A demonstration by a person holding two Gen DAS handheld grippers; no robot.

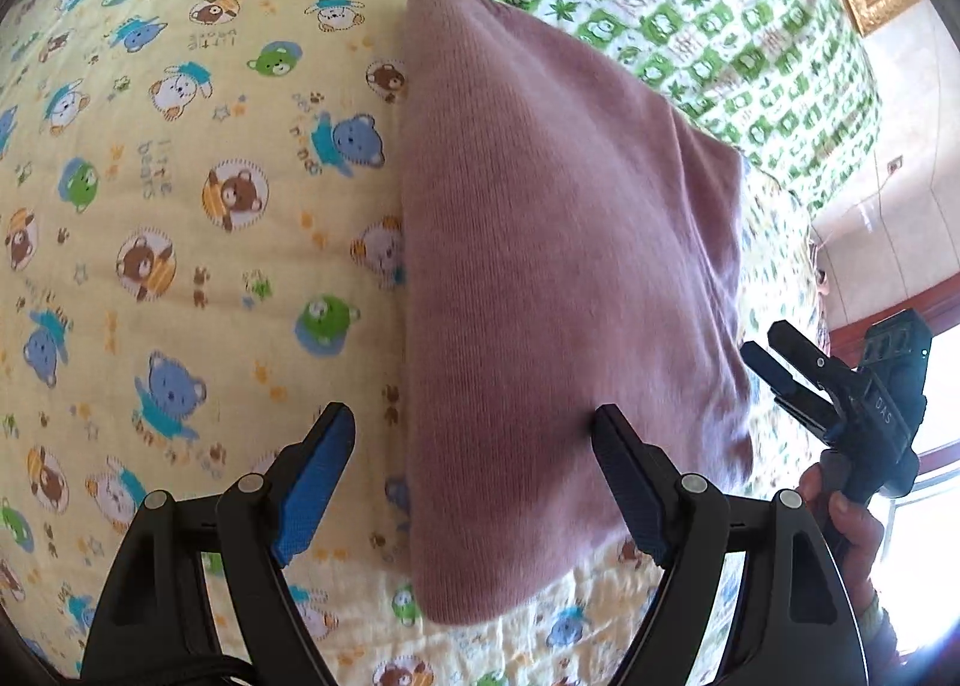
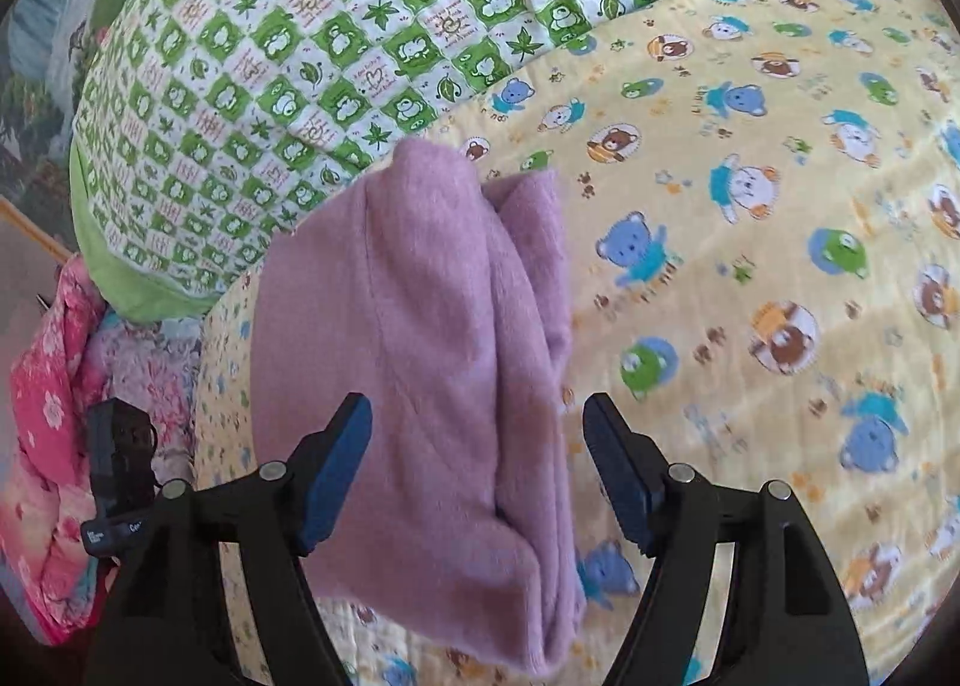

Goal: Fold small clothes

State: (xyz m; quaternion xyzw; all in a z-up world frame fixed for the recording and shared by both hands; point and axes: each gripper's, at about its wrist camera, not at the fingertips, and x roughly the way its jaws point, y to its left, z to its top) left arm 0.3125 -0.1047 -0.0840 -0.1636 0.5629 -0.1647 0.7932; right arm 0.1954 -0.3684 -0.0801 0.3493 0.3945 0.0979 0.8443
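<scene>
A: On the yellow bear-print quilt [image 1: 180, 206] we see the folded mauve knit garment [image 1: 558, 266] lying flat beside the green frog-print quilt [image 2: 270, 56].

B: We note both the left gripper [image 1: 474, 434] and the right gripper [image 2: 477, 422] standing apart, nothing clamped.

The left gripper [image 1: 474, 425] points steeply downward, its blue-padded jaws spread wide with nothing pinched between them. The right gripper [image 2: 477, 416] tilts down more gently, jaws likewise apart and empty. A hand [image 1: 840, 512] grasps the right gripper's handle.
</scene>
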